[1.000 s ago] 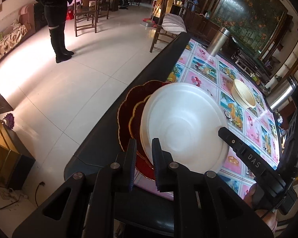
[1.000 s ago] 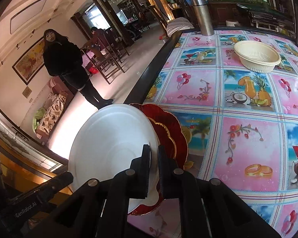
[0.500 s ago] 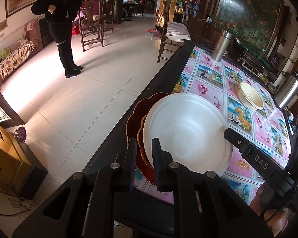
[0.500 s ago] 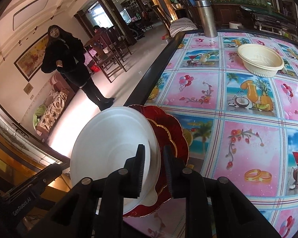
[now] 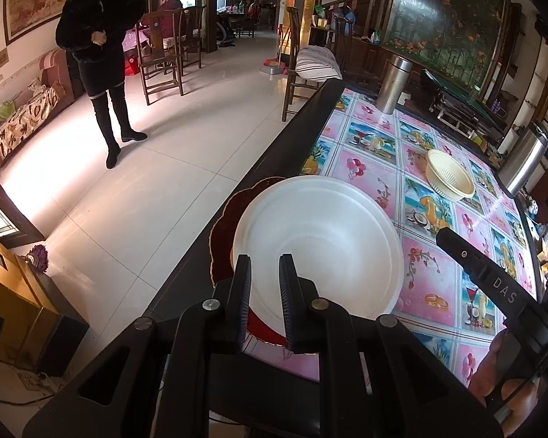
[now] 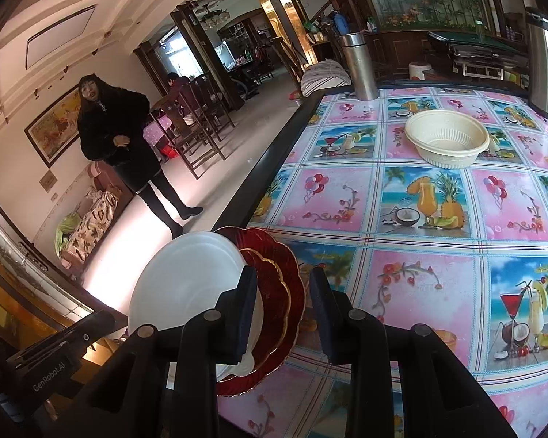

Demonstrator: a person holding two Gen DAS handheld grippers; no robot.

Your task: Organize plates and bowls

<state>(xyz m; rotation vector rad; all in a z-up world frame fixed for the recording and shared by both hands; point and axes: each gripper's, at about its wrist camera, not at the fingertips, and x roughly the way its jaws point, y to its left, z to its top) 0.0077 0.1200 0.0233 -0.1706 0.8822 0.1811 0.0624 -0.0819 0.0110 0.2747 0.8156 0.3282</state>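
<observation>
The white plate is lying on top of two scalloped red plates, and the stack is sitting at the table's dark edge, at about seven o'clock from the table's middle in the right wrist view. The white plate is leaning off the red ones toward nine o'clock, overhanging the floor.

The left gripper is reaching in from six o'clock in its own view, its jaws standing narrow and pinching the white plate's near rim. The right gripper is opening its jaws. The rims of the stack are lying between them, with the nine-o'clock pad overlapping the white plate and the three-o'clock pad standing clear of the red rim, so it is gripping nothing. In the left wrist view its black finger is crossing in from four o'clock, with a hand behind it.

A cream bowl is sitting well apart at one o'clock from the stack. A steel flask is standing at twelve o'clock on the far edge. A person in black is standing on the floor at ten o'clock.
</observation>
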